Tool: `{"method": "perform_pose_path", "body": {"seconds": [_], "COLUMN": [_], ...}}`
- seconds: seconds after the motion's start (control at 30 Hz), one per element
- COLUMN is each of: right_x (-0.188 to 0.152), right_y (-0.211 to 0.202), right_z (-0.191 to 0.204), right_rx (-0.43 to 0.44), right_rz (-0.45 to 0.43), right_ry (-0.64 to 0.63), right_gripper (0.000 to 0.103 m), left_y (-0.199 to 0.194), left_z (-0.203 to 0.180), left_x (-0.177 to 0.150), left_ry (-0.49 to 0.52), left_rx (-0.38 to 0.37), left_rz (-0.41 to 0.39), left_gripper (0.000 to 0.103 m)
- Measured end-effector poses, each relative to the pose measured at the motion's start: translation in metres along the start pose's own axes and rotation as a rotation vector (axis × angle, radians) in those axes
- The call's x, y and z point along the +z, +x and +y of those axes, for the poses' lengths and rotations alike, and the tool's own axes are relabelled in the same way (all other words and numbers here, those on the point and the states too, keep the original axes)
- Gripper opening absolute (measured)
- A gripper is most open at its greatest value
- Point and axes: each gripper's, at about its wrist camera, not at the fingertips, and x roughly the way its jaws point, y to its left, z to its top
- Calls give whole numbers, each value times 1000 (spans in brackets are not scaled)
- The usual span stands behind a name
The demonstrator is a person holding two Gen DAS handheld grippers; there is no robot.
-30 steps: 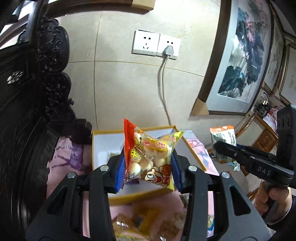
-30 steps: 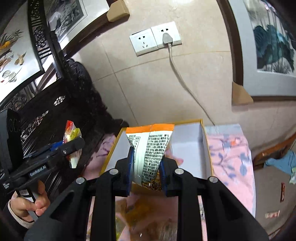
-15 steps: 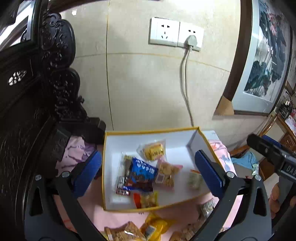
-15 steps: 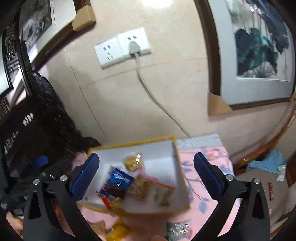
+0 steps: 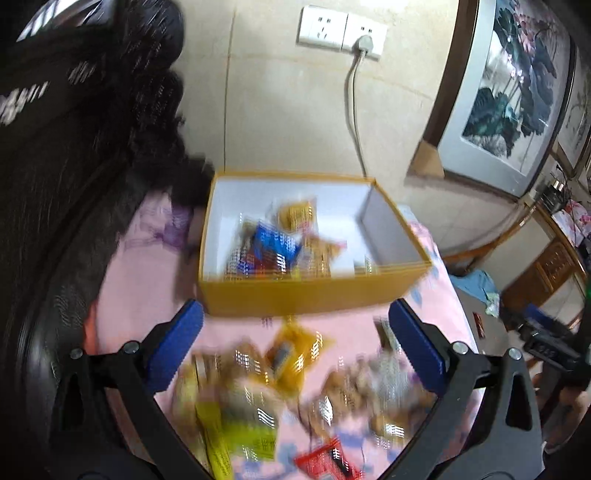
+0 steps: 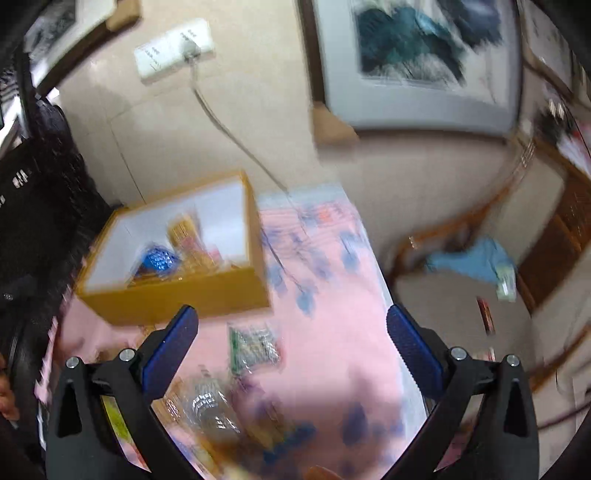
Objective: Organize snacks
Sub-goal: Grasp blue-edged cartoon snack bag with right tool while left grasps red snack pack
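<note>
snacks split between the yellow box and the pink cloth, both grippers wide and empty

snacks (image 5: pixel 280 247) lie inside the yellow box (image 5: pixel 303 295), a white-lined carton sitting on a pink flowered cloth (image 5: pixel 122 295). in the left wrist view the box is at twelve o'clock from the left gripper (image 5: pixel 295 347), just beyond its blue pads. a blue packet (image 5: pixel 273 247) and an orange-yellow packet (image 5: pixel 297 216) show among the box's contents; motion blur hides the rest.

more loose snacks (image 5: pixel 295 387) are scattered on the cloth in front of the box, between and beneath the left gripper's jaws. a yellow packet (image 5: pixel 291 354) lies at the centre, a red packet (image 5: pixel 325 459) at six o'clock, and a yellow-green one (image 5: pixel 240 432) toward seven. none of them touches the pads.

the left gripper is released, its jaws spread wide with nothing in them. the right gripper (image 6: pixel 291 347) is likewise released and empty. in its view the box (image 6: pixel 177 299) sits at eleven o'clock, and a green-edged packet (image 6: pixel 255 347) lies on the cloth between the jaws, apart from both pads. a clear-wrapped packet (image 6: pixel 210 406) lies toward seven o'clock.

behind the box a tiled wall carries a double wall socket (image 5: pixel 341 31) with a grey cord (image 5: pixel 354 122) hanging down. a framed ink painting (image 5: pixel 509 92) leans at two o'clock, and dark carved furniture (image 5: pixel 74 147) fills the nine o'clock side.
</note>
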Motion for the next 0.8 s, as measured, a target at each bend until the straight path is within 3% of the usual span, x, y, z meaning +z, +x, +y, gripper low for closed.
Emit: {"method": "perform_pose_path", "body": {"seconds": [0.13,0.27,0.33,0.47,0.6,0.8], "right_x": [-59,-83,-83,-77,-78,-85], "right_y": [14,16,25,45,67,89], "right_z": [-6,4,12,24,37,38], "right_rx": [-23,75,56,123,175,232], "right_rz": [146,160,161,176,216,267], "right_ry": [-125,-259,-343,-472,-680,-843], "right_gripper": [102,102,102,102,102,102], "left_y": [-8,-15,-18,-20,-23,-22], "left_z": [12,23,28,31,29,31], "left_x": [-55,-89,-97,-99,-95,-96], "left_ry": [-8,-15,-38,-77,-73,-73], "left_rx": [7,42,50,46,49,83], "left_rz": [85,146,161,174,163,179], "left_gripper": [101,101,101,101,101,101]}}
